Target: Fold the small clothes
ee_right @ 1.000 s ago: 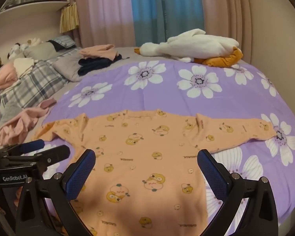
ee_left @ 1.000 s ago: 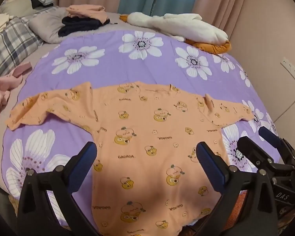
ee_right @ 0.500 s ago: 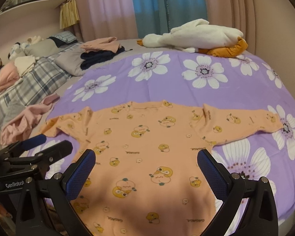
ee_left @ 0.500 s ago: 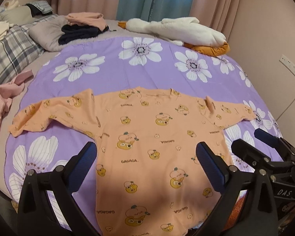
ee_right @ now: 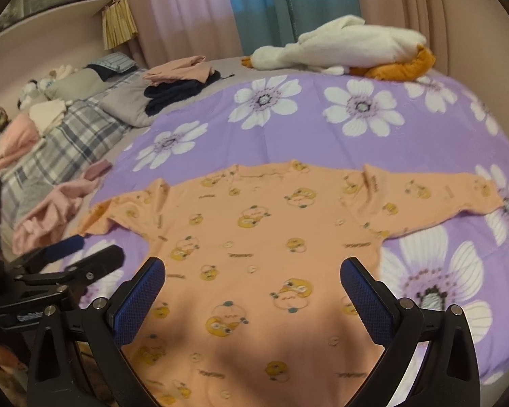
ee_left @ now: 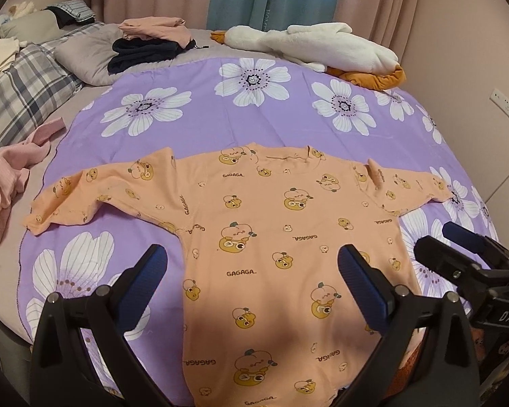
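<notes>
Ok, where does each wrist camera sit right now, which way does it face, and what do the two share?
Left wrist: on the left gripper, facing across the orange shirt towards the curtains; its open fingers and the right gripper show.
Right wrist: on the right gripper, facing likewise; its open fingers and the left gripper show.
Shared: shirt, purple flowered sheet, plush goose.

orange long-sleeved top (ee_left: pixel 271 224) spread flat on the purple flowered sheet (ee_left: pixel 200 129)

it lies face up and unfolded in the near half of the sheet, neckline toward the far edge, hem toward the near edge, both sleeves stretched out sideways over the white flowers. the fabric is printed with small cartoon figures and the word "gagaga". a few wrinkles show at the shoulders and along the left sleeve.
</notes>
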Motion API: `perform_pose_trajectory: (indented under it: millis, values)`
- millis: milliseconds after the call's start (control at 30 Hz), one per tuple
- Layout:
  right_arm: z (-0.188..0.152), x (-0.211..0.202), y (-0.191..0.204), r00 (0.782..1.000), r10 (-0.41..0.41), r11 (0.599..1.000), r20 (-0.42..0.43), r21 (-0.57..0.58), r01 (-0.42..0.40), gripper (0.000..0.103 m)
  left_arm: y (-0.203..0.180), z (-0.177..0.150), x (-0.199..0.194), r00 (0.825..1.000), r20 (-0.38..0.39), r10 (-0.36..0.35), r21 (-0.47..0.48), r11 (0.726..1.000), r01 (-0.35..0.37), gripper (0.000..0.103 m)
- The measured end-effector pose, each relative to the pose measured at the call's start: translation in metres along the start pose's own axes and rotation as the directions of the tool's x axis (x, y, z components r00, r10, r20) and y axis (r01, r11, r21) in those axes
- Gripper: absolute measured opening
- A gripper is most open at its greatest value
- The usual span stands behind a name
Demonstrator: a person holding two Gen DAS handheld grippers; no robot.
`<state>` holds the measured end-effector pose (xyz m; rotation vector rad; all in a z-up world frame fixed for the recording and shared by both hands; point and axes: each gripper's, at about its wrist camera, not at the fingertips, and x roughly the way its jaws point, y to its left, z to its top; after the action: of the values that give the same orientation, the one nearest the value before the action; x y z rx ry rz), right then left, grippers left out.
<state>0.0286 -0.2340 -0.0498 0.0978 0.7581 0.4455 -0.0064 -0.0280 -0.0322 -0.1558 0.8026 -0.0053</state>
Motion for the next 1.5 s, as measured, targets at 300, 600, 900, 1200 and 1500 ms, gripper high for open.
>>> perform_pose_trajectory:
  millis: [300, 600, 900, 1200, 1500]
  values:
    - [0.0, -0.001, 0.0, 1.0, -0.012, 1.0, -0.002, 0.001, 0.012, 0.103, -0.003, -0.004, 0.001, 0.999, 0.005, 0.048, 0.053, 0.997, -0.049, 0.101]
    - [0.0, 0.001, -0.001, 1.0, -0.023, 1.0, -0.01, 0.003, 0.023, 0.103, -0.006, -0.007, 0.001, 1.0, -0.006, 0.028, 0.068, 0.997, -0.028, 0.101]
    - [0.0, 0.003, -0.005, 0.999, -0.032, 0.999, -0.012, 0.015, 0.032, 0.103, -0.01, -0.007, 0.004, 1.0, -0.022, 0.006, 0.059, 0.998, -0.004, 0.101]
    - [0.0, 0.003, -0.007, 0.999, -0.033, 0.999, -0.012, 0.02, 0.033, 0.103, -0.009, -0.007, 0.004, 0.999, -0.032, -0.015, 0.053, 0.998, 0.017, 0.101]
    - [-0.002, 0.004, -0.011, 0.999, -0.042, 0.999, -0.016, 0.03, 0.042, 0.103, -0.006, -0.007, 0.007, 0.999, -0.048, -0.023, 0.041, 0.999, 0.025, 0.101]
